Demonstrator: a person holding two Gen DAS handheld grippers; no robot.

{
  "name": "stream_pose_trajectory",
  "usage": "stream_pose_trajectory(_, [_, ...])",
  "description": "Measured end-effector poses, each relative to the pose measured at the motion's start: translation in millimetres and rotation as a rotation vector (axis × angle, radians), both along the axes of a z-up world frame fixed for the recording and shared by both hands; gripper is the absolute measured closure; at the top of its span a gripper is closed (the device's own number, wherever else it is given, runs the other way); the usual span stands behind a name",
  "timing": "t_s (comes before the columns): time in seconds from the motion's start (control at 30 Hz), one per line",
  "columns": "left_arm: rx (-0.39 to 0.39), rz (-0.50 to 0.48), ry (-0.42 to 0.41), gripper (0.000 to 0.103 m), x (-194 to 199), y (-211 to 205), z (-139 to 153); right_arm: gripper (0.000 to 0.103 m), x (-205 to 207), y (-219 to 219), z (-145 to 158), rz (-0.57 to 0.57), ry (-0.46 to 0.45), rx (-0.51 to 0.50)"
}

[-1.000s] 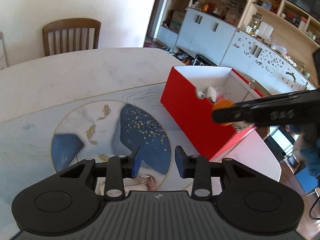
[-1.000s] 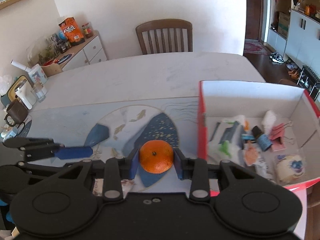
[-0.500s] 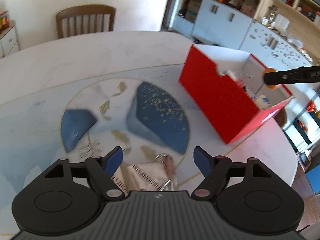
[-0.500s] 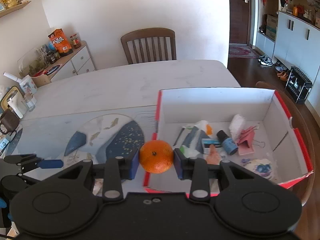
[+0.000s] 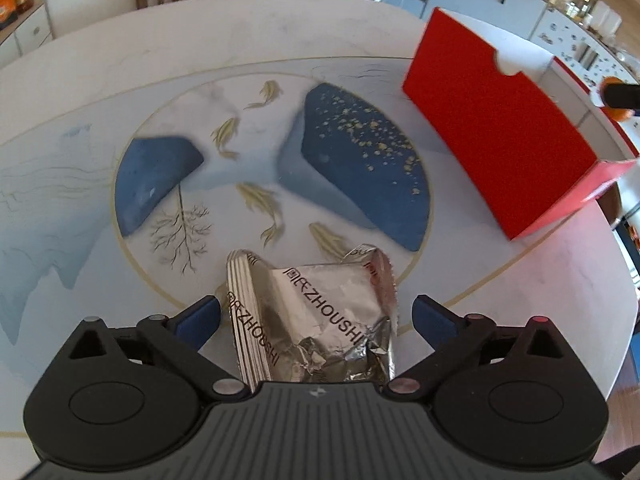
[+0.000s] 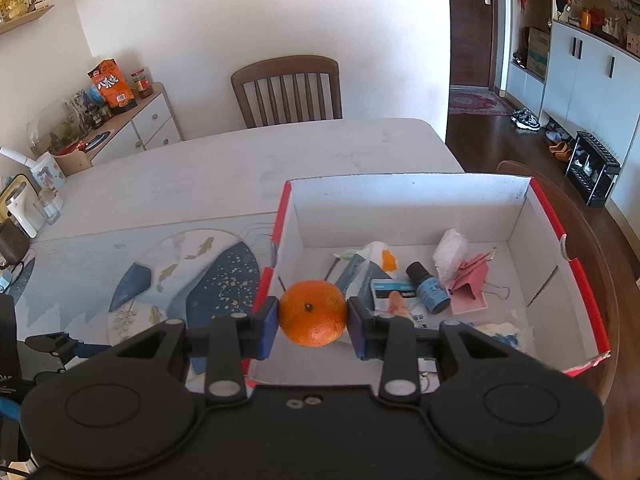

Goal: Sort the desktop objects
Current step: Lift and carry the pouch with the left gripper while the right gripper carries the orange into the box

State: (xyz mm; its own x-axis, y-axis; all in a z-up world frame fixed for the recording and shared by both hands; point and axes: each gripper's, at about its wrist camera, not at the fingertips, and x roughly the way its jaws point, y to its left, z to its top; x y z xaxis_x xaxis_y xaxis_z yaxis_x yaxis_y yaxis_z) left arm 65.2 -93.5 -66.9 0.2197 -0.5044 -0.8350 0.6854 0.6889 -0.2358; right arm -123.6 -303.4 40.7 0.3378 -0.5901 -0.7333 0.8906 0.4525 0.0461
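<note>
On the painted dining surface [image 5: 120, 80], the left hand-held gripper [image 5: 316, 316], jaws now opening wide, has dropped over a foil packet [image 5: 320, 320] while the right hand-held gripper [image 6: 313, 314], pinching a tangerine [image 6: 313, 313], has carried it over the red box [image 6: 560, 240] at two o'clock, ready to drop.

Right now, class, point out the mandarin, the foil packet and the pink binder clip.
mandarin [image 6: 313, 314], right wrist view, centre of peel.
foil packet [image 5: 320, 320], left wrist view, printed front.
pink binder clip [image 6: 469, 286], right wrist view, pink body.

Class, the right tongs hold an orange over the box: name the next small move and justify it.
Probably lower and open the right tongs: they clamp the round orange mandarin just above the open red cardboard box, whose white floor near it looks free.
</note>
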Motion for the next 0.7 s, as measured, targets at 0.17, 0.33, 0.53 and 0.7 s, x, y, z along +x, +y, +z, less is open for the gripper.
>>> stream_pose_trajectory(0.17, [0.003,0.018,-0.014,0.003,-1,-3,0,0.068,-11,-6,-3,-0.013,0.004,0.008])
stream_pose_trajectory(0.33, [0.013,0.041,-0.048,0.023,-4,-6,4,0.068,-20,-12,-6,-0.02,0.009,0.016])
stream_pose_trajectory(0.53, [0.008,0.07,-0.047,0.048,-5,-11,8,0.068,-29,-20,-11,-0.031,0.023,0.02])
stream_pose_trajectory(0.7, [-0.02,0.086,-0.018,0.051,-7,-13,12,0.068,-40,-27,-13,-0.039,0.034,0.023])
